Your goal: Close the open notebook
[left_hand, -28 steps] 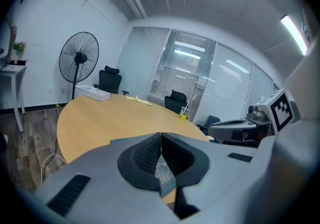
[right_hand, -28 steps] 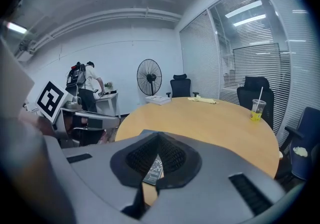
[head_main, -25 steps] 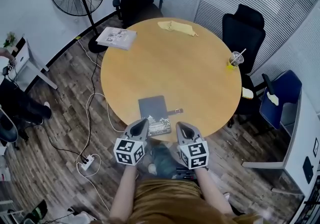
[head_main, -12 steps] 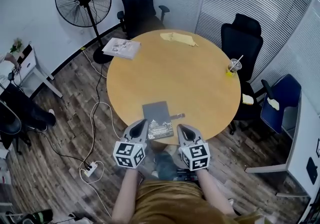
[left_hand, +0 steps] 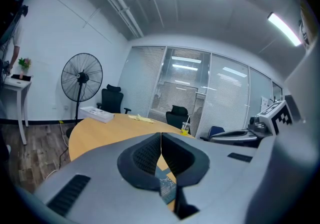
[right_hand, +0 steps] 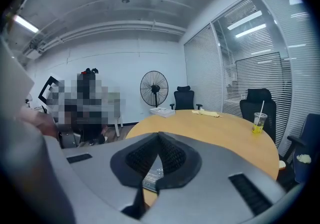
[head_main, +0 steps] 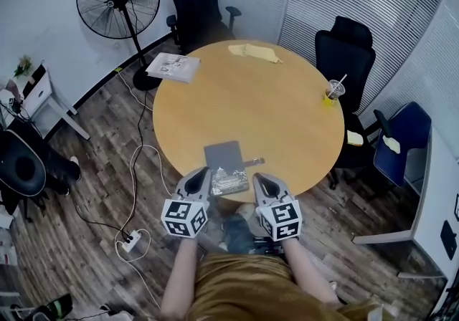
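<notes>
Notebook [head_main: 223,155] lies at the table's [head_main: 272,104] near edge, apparently spread open in two halves; closing looks left to do. Left tool [head_main: 200,178] and right tool [head_main: 263,183] hang beside it, jaws together, empty.

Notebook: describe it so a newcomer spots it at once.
Find the round wooden table. The notebook lies open at the table's near edge. It alone is dark grey; the white booklet, yellow cloth and drink cup sit farther off.
</notes>
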Tool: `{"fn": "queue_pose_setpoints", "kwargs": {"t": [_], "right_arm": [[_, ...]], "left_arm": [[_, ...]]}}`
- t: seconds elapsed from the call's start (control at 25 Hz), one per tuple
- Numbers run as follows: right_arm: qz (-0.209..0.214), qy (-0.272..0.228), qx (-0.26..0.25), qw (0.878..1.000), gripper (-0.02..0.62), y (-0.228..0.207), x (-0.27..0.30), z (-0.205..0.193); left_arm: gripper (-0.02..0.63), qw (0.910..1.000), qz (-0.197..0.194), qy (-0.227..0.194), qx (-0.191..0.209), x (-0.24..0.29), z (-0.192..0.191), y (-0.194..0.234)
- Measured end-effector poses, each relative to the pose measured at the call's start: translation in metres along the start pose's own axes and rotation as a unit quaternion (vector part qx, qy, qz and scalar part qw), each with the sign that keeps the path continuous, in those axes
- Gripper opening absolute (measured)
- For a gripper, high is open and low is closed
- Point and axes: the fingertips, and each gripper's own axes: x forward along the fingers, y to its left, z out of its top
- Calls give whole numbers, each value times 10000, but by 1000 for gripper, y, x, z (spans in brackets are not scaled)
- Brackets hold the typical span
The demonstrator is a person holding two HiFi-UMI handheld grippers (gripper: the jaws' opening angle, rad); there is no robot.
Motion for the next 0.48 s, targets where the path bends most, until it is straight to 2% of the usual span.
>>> {"fn": "queue_pose_setpoints", "kwargs": {"t": [0.48], "right_arm": [[-2, 28, -11, 10000, 11, -2, 5, 1]], "left_arm": [[25, 10000, -6, 36, -49, 4, -1, 4]]}}
